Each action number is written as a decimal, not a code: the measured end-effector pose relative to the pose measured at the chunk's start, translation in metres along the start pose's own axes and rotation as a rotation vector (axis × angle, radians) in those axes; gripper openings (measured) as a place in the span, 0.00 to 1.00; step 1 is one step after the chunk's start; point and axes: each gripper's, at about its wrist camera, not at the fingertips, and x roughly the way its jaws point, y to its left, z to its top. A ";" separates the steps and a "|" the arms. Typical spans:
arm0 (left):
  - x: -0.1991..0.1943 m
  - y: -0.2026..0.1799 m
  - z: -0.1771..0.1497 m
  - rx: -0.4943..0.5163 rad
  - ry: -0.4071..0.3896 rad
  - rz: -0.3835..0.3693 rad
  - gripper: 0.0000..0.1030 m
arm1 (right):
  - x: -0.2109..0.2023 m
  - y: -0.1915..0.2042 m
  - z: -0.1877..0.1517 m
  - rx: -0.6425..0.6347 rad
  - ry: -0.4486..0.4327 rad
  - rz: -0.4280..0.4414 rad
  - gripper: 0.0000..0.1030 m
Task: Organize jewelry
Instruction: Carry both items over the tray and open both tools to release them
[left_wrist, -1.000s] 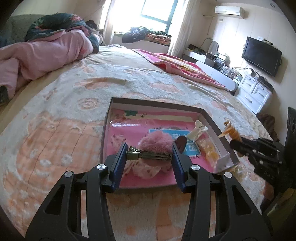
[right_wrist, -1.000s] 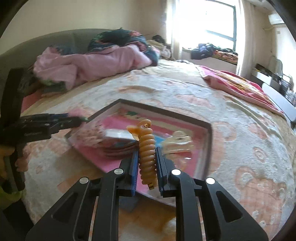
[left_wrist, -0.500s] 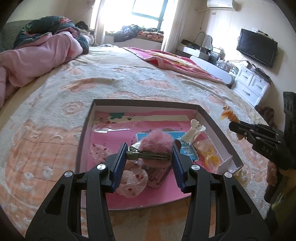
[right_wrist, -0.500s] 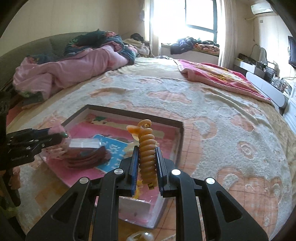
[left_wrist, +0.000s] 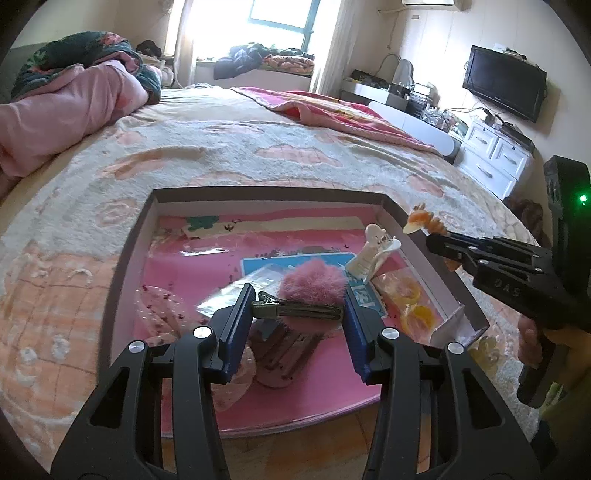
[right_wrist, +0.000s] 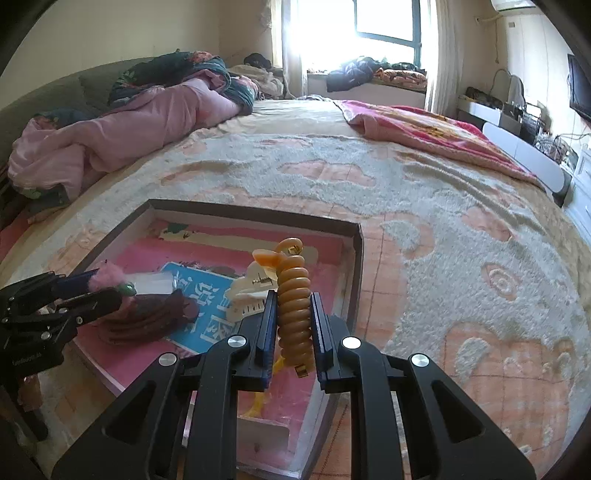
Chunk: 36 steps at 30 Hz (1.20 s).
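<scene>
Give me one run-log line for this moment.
left gripper: shut on pompom hair clip | right gripper: shut on orange spiral hair tie | both over tray on bed

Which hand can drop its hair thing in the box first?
Probably left. The left gripper holds the pink pompom clip right over the box. The right gripper holds the orange spiral tie nearer the box's edge.

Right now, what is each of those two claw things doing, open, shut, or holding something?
Left gripper: shut on the pink pom-pom hair clip, over the tray.
Right gripper: shut on the orange spiral hair tie.
</scene>
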 end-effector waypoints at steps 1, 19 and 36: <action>0.001 -0.001 -0.001 0.002 0.000 -0.003 0.36 | 0.001 0.000 -0.001 0.000 0.002 -0.001 0.16; 0.016 -0.021 -0.011 0.066 0.020 -0.080 0.36 | 0.006 -0.005 -0.016 0.057 0.049 0.030 0.16; 0.020 -0.028 -0.015 0.076 0.038 -0.084 0.37 | -0.004 -0.009 -0.025 0.089 0.030 0.040 0.32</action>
